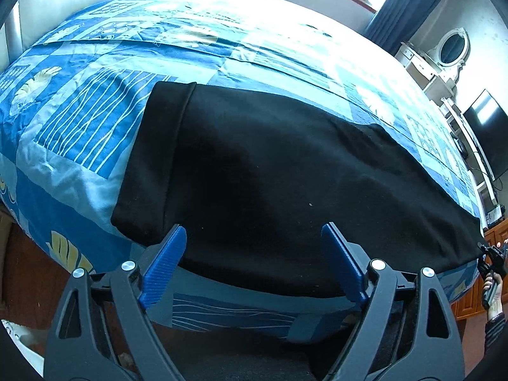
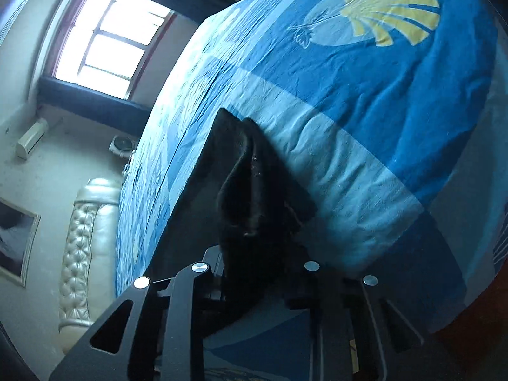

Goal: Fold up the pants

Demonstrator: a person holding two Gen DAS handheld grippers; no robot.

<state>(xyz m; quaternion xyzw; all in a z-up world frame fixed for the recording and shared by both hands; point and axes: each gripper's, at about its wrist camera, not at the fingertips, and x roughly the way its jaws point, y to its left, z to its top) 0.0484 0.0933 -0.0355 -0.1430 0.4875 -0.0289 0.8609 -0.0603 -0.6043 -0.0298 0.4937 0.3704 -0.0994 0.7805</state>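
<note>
Black pants (image 1: 270, 171) lie flat along the near edge of a bed, waistband at the left, legs running right. My left gripper (image 1: 254, 250) is open, its blue pads (image 1: 168, 263) spread just above the pants' near edge, holding nothing. My right gripper (image 1: 490, 255) shows at the far right of the left wrist view, at the leg end of the pants. In the right wrist view the right gripper (image 2: 257, 238) is shut on a bunched black fold of the pants (image 2: 250, 184); the cloth hides its fingertips.
The bed carries a blue patterned quilt (image 1: 95, 120) with yellow leaf prints (image 2: 393, 12). A padded white headboard (image 2: 82, 254) stands at one end. A white dresser with an oval mirror (image 1: 451, 47), a dark screen (image 1: 489, 127) and a window (image 2: 108, 38) line the walls.
</note>
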